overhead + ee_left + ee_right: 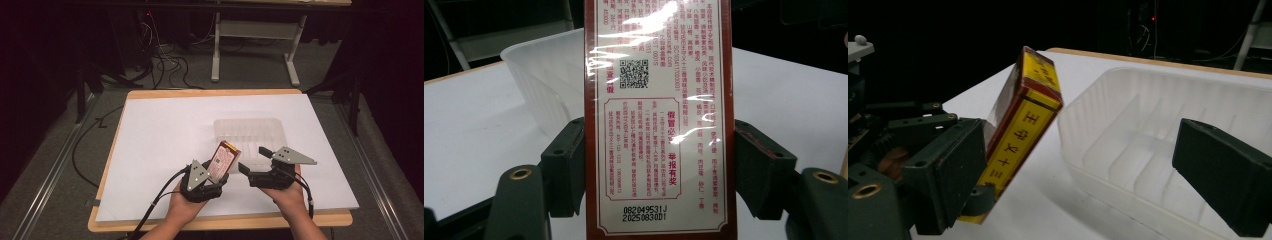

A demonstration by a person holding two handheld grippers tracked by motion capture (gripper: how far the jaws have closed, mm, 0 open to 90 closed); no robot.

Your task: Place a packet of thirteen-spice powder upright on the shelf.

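High view. Left gripper (216,176) near the front edge of the white table (165,130), jaws clamped on the lower part of a red-and-yellow box (224,158). Box tilted up and away, upper end leaning toward the clear plastic tray (250,131), whether touching its near-left corner cannot tell. Right gripper (252,160) just to the right of the box, jaws parted, pointing toward the box, nothing between them. Grey three-cornered plate on top of each gripper. Both hands in from the bottom edge, well short of the table's middle.

Left gripper view. Box (659,120) upright through the middle of the frame, printed back face with red text, a QR code and a black date stamp toward the camera. Both black pads (569,165) pressed flat on its long edges, one each side, at about the lower third. Tray (544,85) behind and to the left of the box, standing on the table.

Right gripper view. Right gripper (1078,175) wide open, one jaw low left, the other at right over the tray (1158,130). Box (1025,125) leaning beside the left jaw, yellow side face showing, apart from the right jaw. Lower end of the box held by the left gripper's dark jaw at bottom left. Ribbed tray compartments bare.
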